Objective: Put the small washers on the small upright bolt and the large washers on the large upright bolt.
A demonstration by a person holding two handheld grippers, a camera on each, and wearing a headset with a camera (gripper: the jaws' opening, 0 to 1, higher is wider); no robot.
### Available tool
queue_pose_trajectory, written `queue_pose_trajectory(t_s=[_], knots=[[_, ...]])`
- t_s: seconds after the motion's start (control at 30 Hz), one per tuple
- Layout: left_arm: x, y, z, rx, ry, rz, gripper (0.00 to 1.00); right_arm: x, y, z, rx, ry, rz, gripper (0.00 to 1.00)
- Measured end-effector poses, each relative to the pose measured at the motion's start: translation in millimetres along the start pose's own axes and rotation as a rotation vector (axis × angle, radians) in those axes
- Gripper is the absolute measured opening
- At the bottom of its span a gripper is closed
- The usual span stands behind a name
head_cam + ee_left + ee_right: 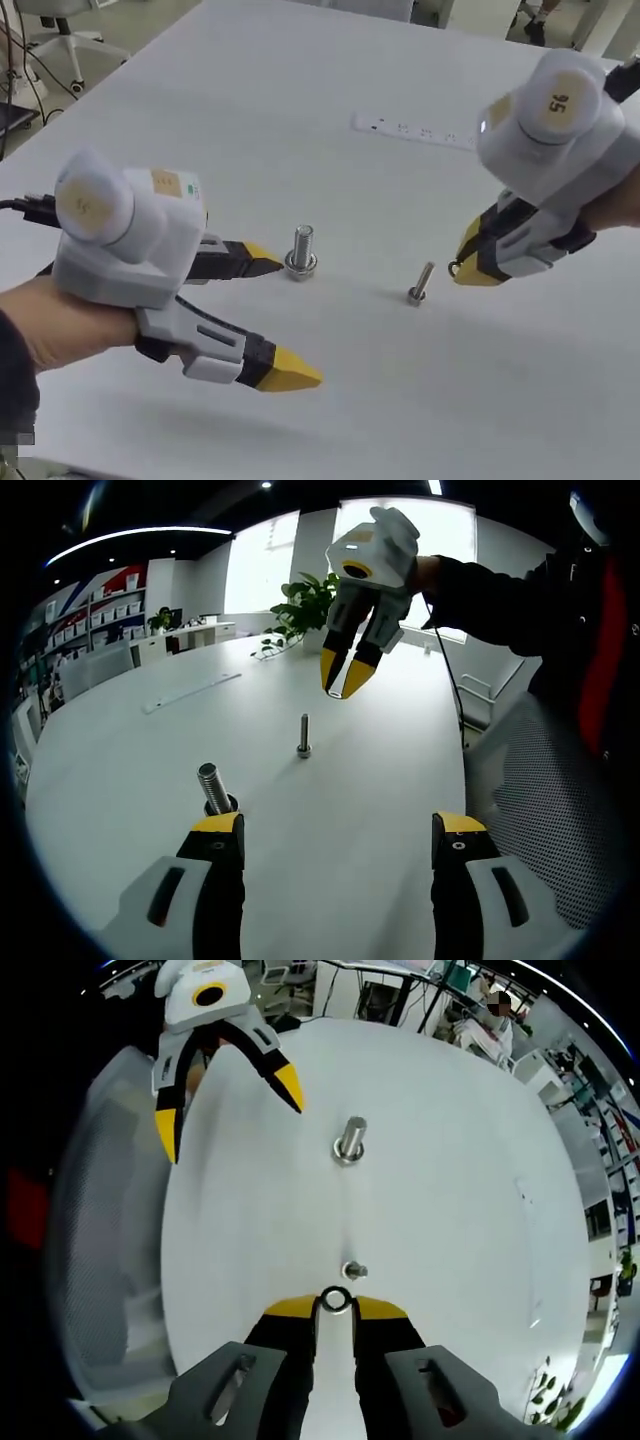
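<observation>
A small washer (336,1300) is pinched between the closed fingers of the right gripper (465,266), which hangs in the air near the small bolt (420,284) standing on the white bench (300,120). The large bolt (301,250) stands upright to one side, just beside the left gripper (290,318), whose fingers are spread wide apart and hold nothing.

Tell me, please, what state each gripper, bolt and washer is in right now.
left gripper, open, holding nothing.
right gripper, shut on the washer.
washer, pinched between the right gripper's tips, not yet on a bolt.
large bolt, upright on the table.
small bolt, upright on the table.
</observation>
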State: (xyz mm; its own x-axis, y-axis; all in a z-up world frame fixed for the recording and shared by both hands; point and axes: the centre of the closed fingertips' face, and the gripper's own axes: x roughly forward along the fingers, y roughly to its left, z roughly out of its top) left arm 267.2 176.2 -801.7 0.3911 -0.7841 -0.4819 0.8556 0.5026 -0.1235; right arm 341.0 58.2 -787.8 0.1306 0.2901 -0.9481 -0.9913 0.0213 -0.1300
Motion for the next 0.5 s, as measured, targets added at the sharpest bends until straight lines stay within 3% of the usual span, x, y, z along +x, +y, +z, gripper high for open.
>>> queue_pose_trajectory(t_s=[0.5], knots=[[-1.3,5.9,-4.4,-0.03,-0.008,0.015,0.76,13.0,-11.1,9.4,-0.032,0.019,0.022,0.14]])
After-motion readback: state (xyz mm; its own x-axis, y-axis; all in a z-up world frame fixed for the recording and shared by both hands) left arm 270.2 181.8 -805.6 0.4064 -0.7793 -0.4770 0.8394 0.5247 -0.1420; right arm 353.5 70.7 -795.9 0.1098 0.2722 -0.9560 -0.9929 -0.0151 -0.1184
